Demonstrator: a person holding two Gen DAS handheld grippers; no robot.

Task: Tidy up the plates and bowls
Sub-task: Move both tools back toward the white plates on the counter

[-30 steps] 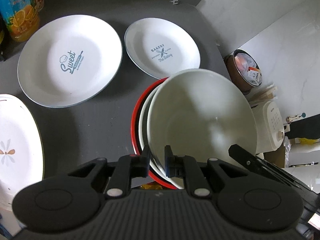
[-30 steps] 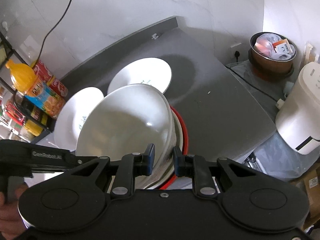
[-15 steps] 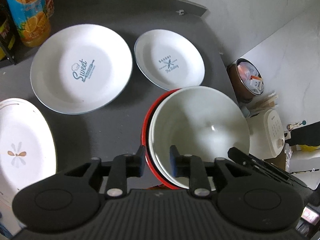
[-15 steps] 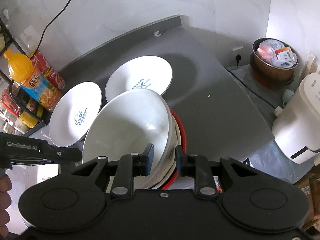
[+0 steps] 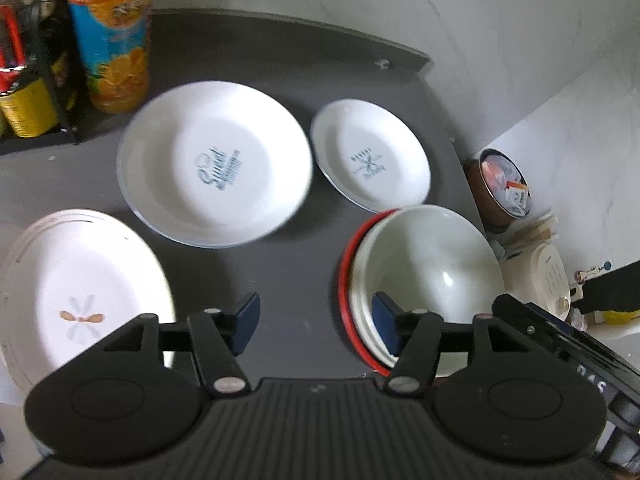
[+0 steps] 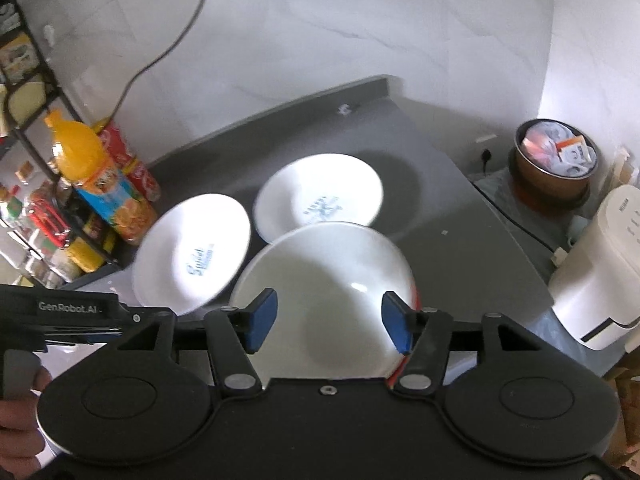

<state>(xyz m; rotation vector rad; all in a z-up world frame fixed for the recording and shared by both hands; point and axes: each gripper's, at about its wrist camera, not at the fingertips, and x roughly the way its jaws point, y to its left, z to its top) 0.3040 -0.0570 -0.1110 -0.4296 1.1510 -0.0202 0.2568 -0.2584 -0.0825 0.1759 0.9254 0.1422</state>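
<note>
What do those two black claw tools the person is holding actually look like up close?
Both are matte black plastic. Each gripper, left and right, has two round discs at its base, hinged link arms with silver screws, and two fingers tipped with blue pads. The left body is ribbed on top. In the right view, its handle reads "GenRobot.AI". No cables or sleeves show.

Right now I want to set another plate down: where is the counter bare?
Bare counter lies right of the Bakery plate, towards the edge, and behind both plates by the back lip. A smaller patch sits between the flower plate and bowl stack. The bottle corner is crowded.
</note>
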